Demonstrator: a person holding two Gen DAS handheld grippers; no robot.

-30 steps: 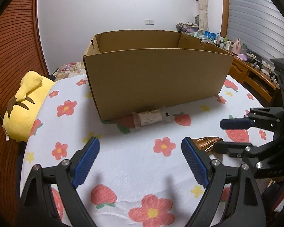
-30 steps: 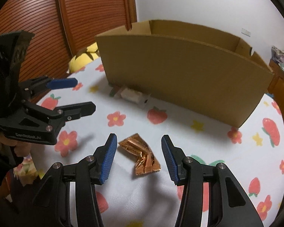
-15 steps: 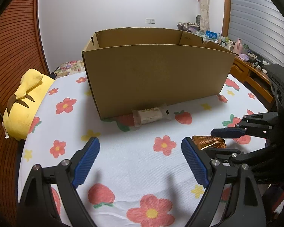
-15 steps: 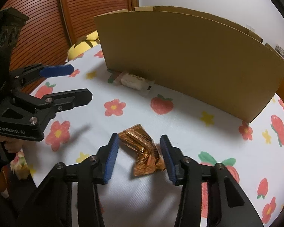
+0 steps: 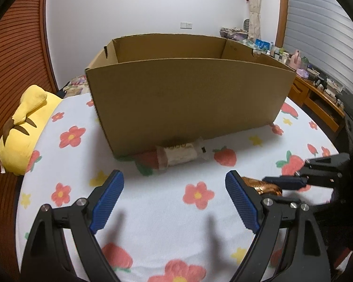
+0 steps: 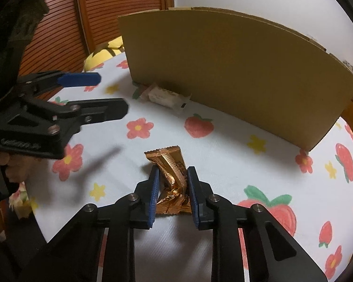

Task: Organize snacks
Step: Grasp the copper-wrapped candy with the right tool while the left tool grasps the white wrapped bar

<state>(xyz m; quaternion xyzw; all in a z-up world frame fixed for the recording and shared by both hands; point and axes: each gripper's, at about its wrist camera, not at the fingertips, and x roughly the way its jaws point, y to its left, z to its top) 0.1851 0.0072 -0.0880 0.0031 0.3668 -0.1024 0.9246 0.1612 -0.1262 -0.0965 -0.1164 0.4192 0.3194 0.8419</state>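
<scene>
While the right tongs (image 6: 171,188), just closing, pinch the gold wrapper (image 6: 170,171), lift gently over the box (image 6: 235,70) wall; left tongs (image 5: 174,199) wide open, empty.

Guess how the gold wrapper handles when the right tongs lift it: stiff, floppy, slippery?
Probably floppy: the gold wrapper is already crumpled and kinked between the closing right tongs. Likely light, being a thin single pack. The glossy foil may slip, though the ribbed pads should help.
</scene>
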